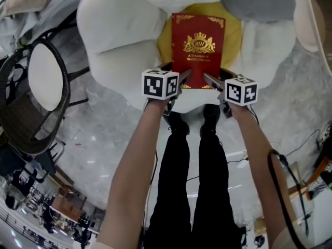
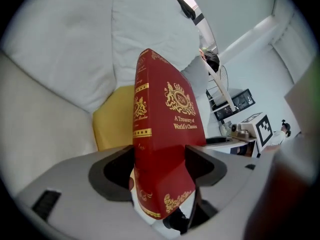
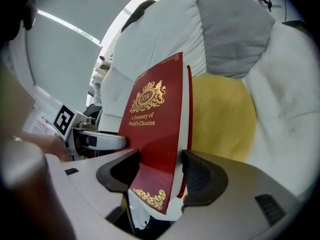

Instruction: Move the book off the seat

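Note:
A red hardback book [image 1: 198, 40] with gold print lies over the yellow seat cushion [image 1: 234, 35] of a white petal-shaped chair [image 1: 119, 19]. My left gripper [image 1: 184, 79] holds its near left corner and my right gripper [image 1: 211, 80] its near right corner. In the left gripper view the book [image 2: 165, 129] stands spine-up between the jaws, and the left gripper [image 2: 160, 161] has both pads against it. In the right gripper view the right gripper [image 3: 160, 169] clamps the book [image 3: 155, 119] by its cover and pages. The near edge is tilted up off the cushion [image 3: 220, 114].
A black wire chair with a white round cushion [image 1: 44, 69] stands at the left. The person's legs [image 1: 192, 180] are right in front of the seat. Cables [image 1: 290, 170] trail over the marble floor at the right. Grey and white petals [image 3: 235, 29] ring the seat.

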